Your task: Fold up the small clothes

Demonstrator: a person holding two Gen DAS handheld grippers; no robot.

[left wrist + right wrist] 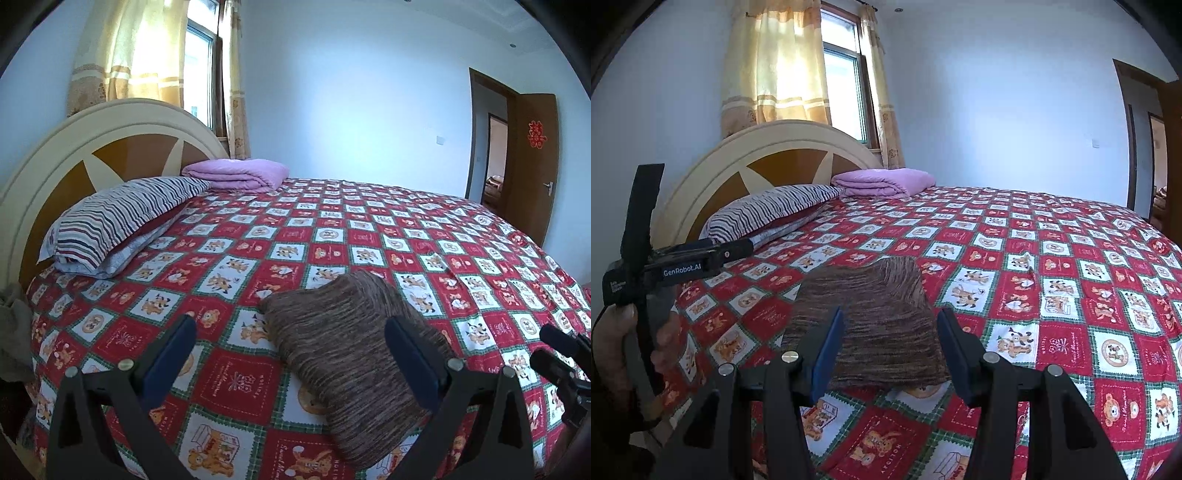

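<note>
A brown striped knit garment (347,354) lies folded into a compact rectangle on the red patterned bedspread (332,229). It also shows in the right wrist view (879,321). My left gripper (291,332) is open and empty, hovering above the bed with the garment's near left part between and beyond its fingers. My right gripper (890,325) is open and empty, held just above the garment's near edge. The right gripper's tips show at the right edge of the left wrist view (557,350). The left gripper's body shows at the left of the right wrist view (665,269), held by a hand.
A striped pillow (122,221) and a folded purple blanket (236,173) lie at the head of the bed by the cream and brown headboard (74,155). A window with yellow curtains (783,62) is behind. An open brown door (528,155) stands at the far right.
</note>
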